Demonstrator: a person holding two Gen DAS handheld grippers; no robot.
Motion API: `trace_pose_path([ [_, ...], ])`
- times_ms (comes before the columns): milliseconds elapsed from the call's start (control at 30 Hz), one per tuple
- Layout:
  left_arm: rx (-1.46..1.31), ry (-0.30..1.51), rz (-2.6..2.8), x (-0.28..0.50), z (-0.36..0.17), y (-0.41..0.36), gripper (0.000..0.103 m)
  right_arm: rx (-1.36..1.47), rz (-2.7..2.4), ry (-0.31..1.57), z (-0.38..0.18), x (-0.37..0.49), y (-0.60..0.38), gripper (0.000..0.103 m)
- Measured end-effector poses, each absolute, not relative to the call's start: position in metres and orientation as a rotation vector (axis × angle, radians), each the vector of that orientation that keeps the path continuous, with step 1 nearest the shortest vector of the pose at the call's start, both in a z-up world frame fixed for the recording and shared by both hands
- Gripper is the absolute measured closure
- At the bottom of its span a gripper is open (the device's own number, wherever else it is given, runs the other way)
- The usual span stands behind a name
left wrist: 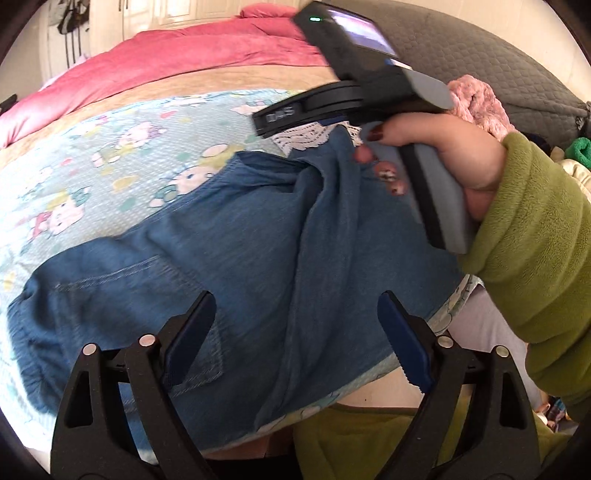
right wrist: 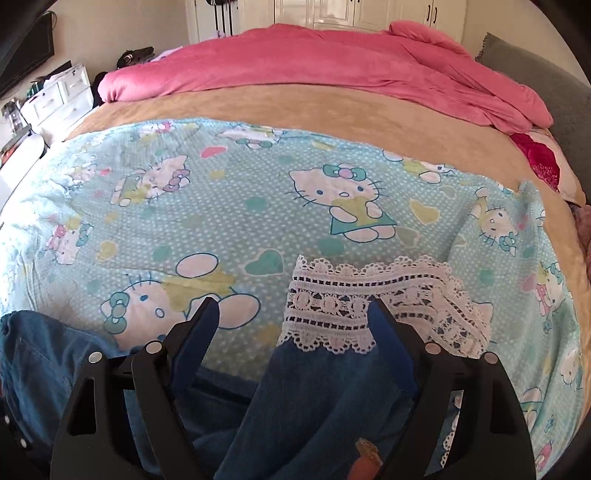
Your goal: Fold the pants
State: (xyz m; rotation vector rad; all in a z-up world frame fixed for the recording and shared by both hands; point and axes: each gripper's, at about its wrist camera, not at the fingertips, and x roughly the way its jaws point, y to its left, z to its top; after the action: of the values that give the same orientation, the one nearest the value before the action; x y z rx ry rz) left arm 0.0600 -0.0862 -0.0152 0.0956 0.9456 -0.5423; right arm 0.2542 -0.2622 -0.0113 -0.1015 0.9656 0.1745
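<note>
It was a bedroom in a home. A wide bed (right wrist: 332, 110) filled the right wrist view, with a rumpled pink duvet (right wrist: 314, 62) at twelve o'clock and a cartoon-cat print sheet (right wrist: 258, 192) at centre. White wardrobe doors (right wrist: 354, 13) stood behind at twelve o'clock, a white chest of drawers (right wrist: 55, 99) at ten o'clock, a grey quilted headboard (right wrist: 535, 77) at two o'clock.

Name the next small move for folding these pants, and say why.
Probably lower the right hand-held gripper onto the lace hem and close on it. Both hand-held grippers stand open and hold nothing, and the pants lie rumpled on the sheet, with the hem just ahead of the right one's fingers. The left hand-held gripper hangs over the pocket end.
</note>
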Motion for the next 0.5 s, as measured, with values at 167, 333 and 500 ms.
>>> trace_pose_path([
  [167,0.083,0.973,-0.559,0.074,-0.023,-0.098,0.036,-0.112,0.157,0.987,-0.022,0.273,-0.259,0.027],
  [333,0.075,0.995,-0.559,0.077,-0.034,-0.105,0.037,-0.105,0.141,1.019,-0.036,0.289,-0.264,0.042],
  [500,0.071,1.007,-0.552,0.078,-0.042,-0.104,0.037,-0.080,0.125,1.004,-0.044,0.293,-0.278,0.075],
])
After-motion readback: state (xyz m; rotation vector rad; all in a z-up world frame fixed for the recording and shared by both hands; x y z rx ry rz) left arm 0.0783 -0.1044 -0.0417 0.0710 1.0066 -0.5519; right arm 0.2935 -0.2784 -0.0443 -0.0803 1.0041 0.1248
